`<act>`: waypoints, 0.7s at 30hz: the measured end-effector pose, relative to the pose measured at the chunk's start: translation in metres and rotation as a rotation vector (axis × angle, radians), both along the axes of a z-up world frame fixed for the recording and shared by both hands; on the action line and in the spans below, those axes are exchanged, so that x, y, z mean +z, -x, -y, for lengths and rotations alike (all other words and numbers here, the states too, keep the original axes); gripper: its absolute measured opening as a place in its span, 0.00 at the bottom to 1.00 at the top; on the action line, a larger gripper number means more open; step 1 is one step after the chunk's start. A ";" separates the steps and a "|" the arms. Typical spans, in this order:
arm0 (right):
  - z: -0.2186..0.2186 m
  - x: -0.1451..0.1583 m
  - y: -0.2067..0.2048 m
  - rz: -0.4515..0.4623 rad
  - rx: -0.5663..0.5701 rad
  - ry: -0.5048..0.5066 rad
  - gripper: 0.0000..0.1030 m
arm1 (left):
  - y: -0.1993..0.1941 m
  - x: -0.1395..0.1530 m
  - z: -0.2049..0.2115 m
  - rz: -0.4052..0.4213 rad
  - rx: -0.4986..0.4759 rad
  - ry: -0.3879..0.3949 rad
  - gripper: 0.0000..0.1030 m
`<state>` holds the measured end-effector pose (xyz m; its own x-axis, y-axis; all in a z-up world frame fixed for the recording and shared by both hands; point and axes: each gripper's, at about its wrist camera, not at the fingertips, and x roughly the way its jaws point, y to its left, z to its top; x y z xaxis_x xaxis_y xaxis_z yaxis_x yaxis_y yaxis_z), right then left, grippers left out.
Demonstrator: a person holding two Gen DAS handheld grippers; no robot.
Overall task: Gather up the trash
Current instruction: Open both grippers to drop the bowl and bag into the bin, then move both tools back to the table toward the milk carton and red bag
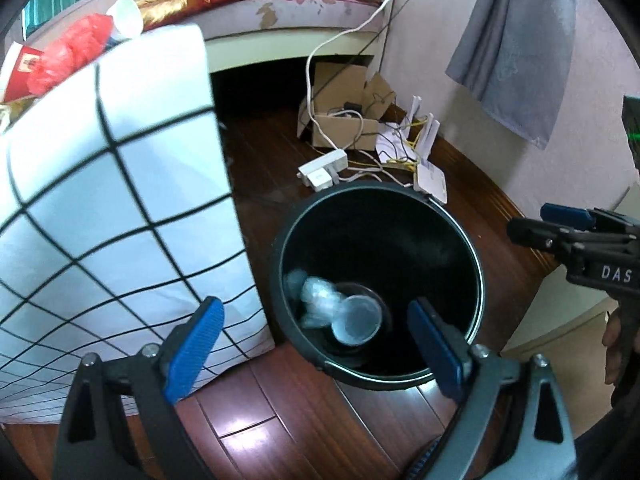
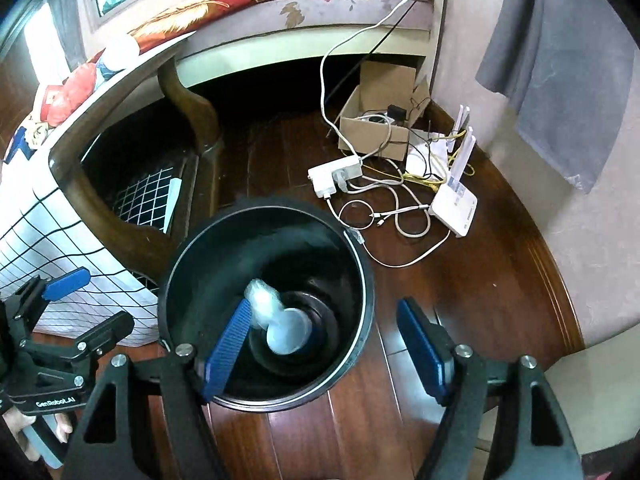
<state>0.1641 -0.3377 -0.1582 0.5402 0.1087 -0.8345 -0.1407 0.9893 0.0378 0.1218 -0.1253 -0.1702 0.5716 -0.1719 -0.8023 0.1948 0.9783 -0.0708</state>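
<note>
Left gripper spread wide, empty, above round black bin on glossy wood floor. Right gripper likewise apart, nothing between pads. Clear plastic cup and crinkled film lie at bin bottom. Only right view shows curved wooden table leg; left view shows only grid-patterned cloth.

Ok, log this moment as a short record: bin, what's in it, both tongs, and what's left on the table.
bin: black round trash bin standing on the wood floor
contents: clear plastic cup and crumpled clear wrapper at the bottom
left tongs: open, empty, above the bin
right tongs: open, empty, above the bin
table: red plastic bag and white paper cup on top
</note>
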 end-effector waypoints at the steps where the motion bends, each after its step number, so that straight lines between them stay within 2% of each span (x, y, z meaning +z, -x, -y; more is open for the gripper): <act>1: -0.002 0.002 0.002 0.002 -0.002 0.001 0.82 | 0.001 0.003 -0.001 0.005 0.003 0.000 0.94; 2: -0.003 0.004 0.004 0.005 -0.005 0.004 0.86 | 0.004 0.006 -0.003 0.010 0.006 0.000 0.94; 4: -0.006 0.012 0.009 0.018 -0.006 0.010 0.88 | 0.009 0.014 -0.008 0.025 0.019 0.001 0.94; 13: -0.021 0.050 0.029 0.079 -0.016 0.026 0.88 | 0.041 0.060 -0.034 0.131 0.045 0.001 0.95; 16: -0.029 0.067 0.038 0.115 -0.011 0.020 0.88 | 0.050 0.079 -0.052 0.179 0.082 0.017 0.95; 21: -0.049 0.094 0.046 0.165 0.019 -0.014 0.88 | 0.054 0.101 -0.088 0.212 0.162 0.045 0.95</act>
<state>0.1185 -0.2887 -0.0642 0.6677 0.1311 -0.7328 -0.1651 0.9859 0.0259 0.0675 -0.0374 -0.0688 0.7492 -0.0974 -0.6551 0.0512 0.9947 -0.0893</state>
